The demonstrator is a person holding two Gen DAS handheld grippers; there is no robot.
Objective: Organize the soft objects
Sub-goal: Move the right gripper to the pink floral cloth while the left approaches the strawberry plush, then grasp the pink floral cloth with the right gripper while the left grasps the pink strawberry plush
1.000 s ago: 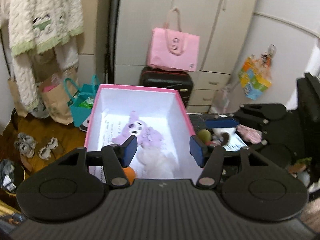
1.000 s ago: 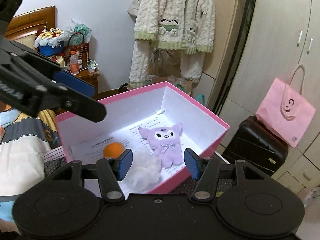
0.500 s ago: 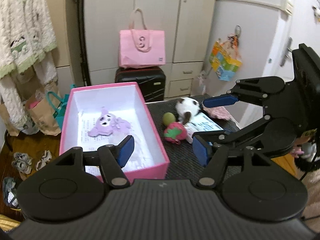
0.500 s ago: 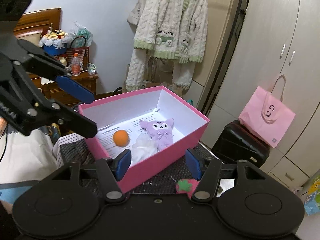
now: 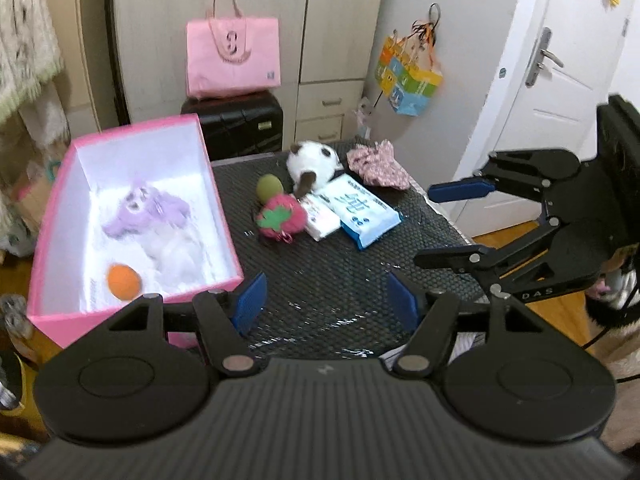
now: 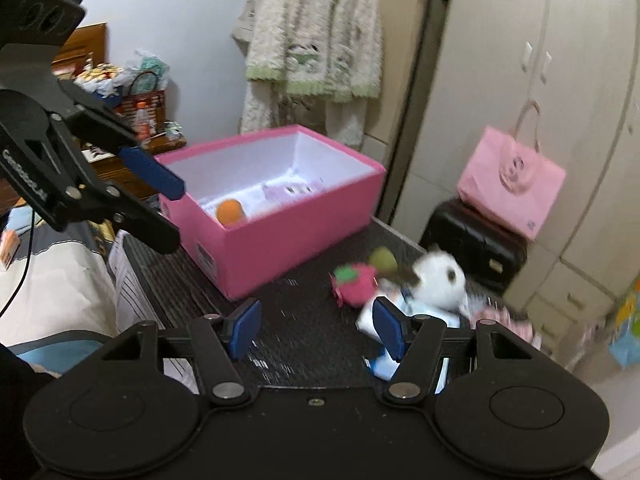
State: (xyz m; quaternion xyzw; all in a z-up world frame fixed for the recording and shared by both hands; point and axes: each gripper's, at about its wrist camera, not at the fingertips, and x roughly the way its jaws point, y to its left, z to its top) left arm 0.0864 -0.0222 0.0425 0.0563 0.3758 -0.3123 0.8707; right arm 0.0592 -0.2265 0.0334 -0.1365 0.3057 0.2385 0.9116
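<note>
A pink box stands at the left of the black mesh mat. In it lie a purple plush, a white fluffy piece and an orange ball. On the mat lie a strawberry plush, a green ball, a white and black plush and a pink floral cloth. My left gripper hangs over bare mat near the box's corner, its jaws opening with nothing between them. My right gripper is open and empty, short of the strawberry plush.
Two wipe packs lie beside the plush toys. Behind the table a pink tote bag sits on a black suitcase before cupboards. A white door is at the right. A knitted cardigan hangs behind the box.
Both grippers have drawn back from over the pink box and swung toward the mat with the loose toys. Their jaws stand a little wider than before.
</note>
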